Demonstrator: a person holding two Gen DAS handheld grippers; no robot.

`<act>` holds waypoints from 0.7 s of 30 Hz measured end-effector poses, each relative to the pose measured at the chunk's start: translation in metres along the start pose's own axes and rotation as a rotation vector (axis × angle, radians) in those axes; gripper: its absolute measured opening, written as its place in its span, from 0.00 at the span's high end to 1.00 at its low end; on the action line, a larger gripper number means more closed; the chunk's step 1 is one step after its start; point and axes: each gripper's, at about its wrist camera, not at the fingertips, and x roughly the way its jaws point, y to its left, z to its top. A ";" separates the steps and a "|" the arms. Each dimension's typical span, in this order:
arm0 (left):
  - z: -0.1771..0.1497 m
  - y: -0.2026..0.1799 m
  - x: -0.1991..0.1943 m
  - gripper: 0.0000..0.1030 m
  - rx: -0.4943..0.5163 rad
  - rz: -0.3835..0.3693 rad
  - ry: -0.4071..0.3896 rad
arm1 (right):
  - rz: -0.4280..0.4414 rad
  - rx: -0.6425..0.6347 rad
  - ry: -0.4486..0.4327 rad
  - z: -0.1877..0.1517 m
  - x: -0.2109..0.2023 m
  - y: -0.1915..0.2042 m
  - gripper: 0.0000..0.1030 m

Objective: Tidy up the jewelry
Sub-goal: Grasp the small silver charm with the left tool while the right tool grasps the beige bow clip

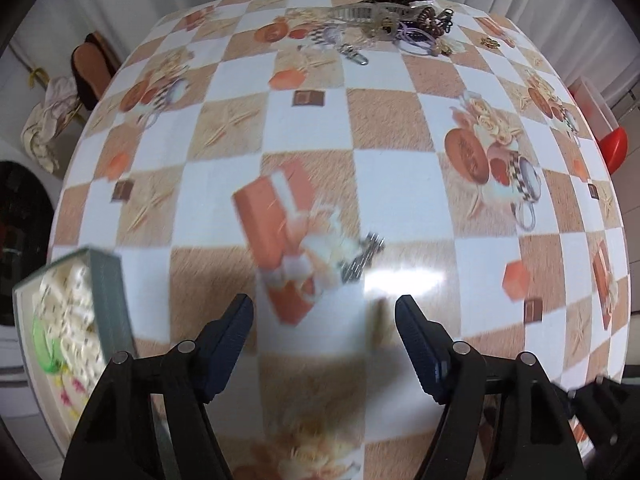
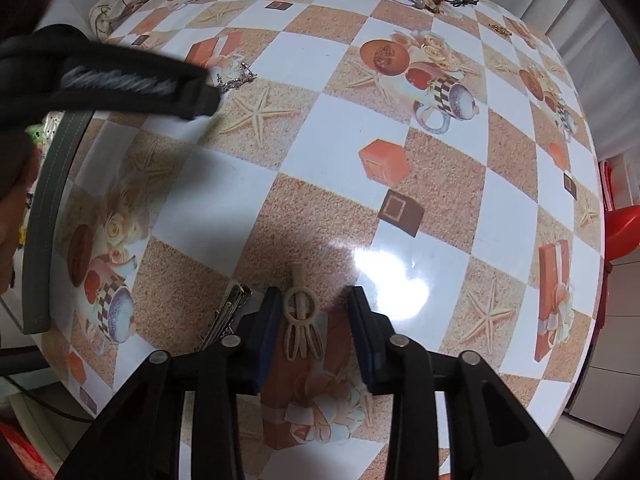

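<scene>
In the left wrist view my left gripper [image 1: 324, 318] stands open above the checked tablecloth, with nothing between its fingers. A small silver chain piece [image 1: 362, 258] lies on the cloth just ahead of it. At the left edge is the grey jewelry box [image 1: 106, 292] with a white lining and items inside. In the right wrist view my right gripper [image 2: 314, 300] points down over a beige hair clip [image 2: 300, 314]. The clip lies on the table between the fingers, beside the left pad and apart from the right one. A silver clip [image 2: 226, 314] lies just left of that gripper.
A pile of hair clips, ties and chains [image 1: 396, 20] sits at the far side of the round table [image 1: 400, 200]. A small gold piece [image 2: 500, 30] lies apart at the far right. One finger [image 2: 160, 84] of the left gripper crosses the upper left of the right wrist view. A red stool [image 1: 614, 146] stands beyond the right rim.
</scene>
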 end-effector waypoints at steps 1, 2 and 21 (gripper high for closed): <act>0.003 -0.003 0.002 0.23 0.013 -0.002 -0.003 | 0.001 0.000 -0.001 0.001 0.001 0.000 0.71; 0.006 -0.005 0.005 0.23 0.023 -0.002 -0.005 | 0.002 0.001 -0.001 0.007 0.004 -0.001 0.78; 0.015 -0.021 0.009 0.85 0.059 -0.097 0.011 | 0.116 0.152 0.018 0.013 -0.013 -0.035 0.80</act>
